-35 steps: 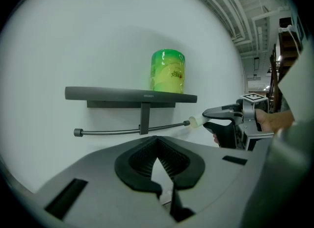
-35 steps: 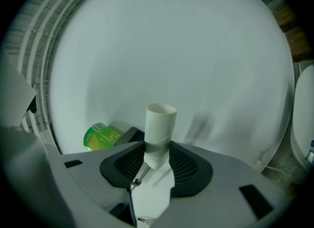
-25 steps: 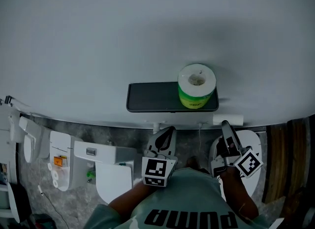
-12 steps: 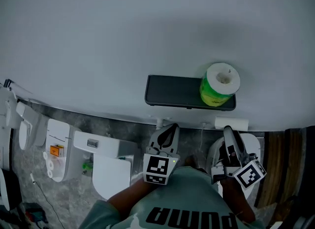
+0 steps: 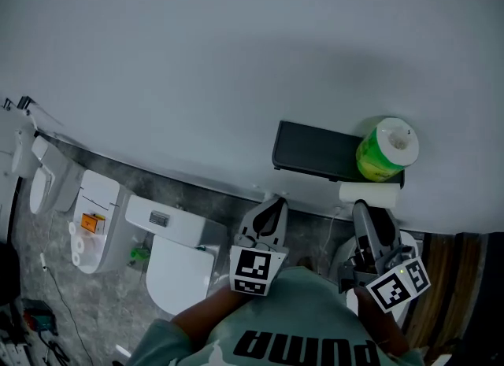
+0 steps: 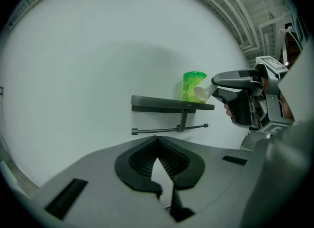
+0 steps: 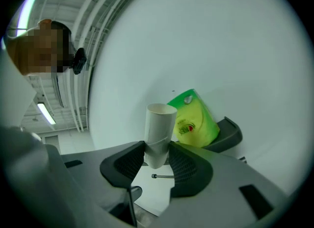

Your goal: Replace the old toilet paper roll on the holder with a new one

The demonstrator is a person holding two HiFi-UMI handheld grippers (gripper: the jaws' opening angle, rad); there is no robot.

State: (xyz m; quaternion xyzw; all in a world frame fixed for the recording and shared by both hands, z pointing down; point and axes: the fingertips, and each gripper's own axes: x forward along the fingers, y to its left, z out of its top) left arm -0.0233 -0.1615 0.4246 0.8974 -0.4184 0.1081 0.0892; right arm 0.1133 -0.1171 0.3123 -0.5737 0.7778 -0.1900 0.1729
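A black wall shelf (image 5: 319,152) carries the new roll in green wrapping (image 5: 384,150) at its right end. Just below that end, my right gripper (image 5: 364,204) is shut on an empty cardboard tube (image 5: 368,194), which lies level. In the right gripper view the tube (image 7: 158,133) stands between the pads, with the green roll (image 7: 194,119) behind it. The left gripper view shows the holder bar (image 6: 169,130) bare under the shelf (image 6: 167,105). My left gripper (image 5: 272,207) is shut and empty, low and left of the shelf.
A white toilet (image 5: 177,258) stands on the grey floor at the lower left, with a white bin-like unit (image 5: 94,223) beside it. A white round container (image 5: 403,242) sits under my right gripper. Wooden panelling (image 5: 445,278) runs down the right edge.
The shelf and green roll have slid rightwards in the head view. My right gripper has followed with the tube and rolled its wrist. My left gripper keeps its place in the picture.
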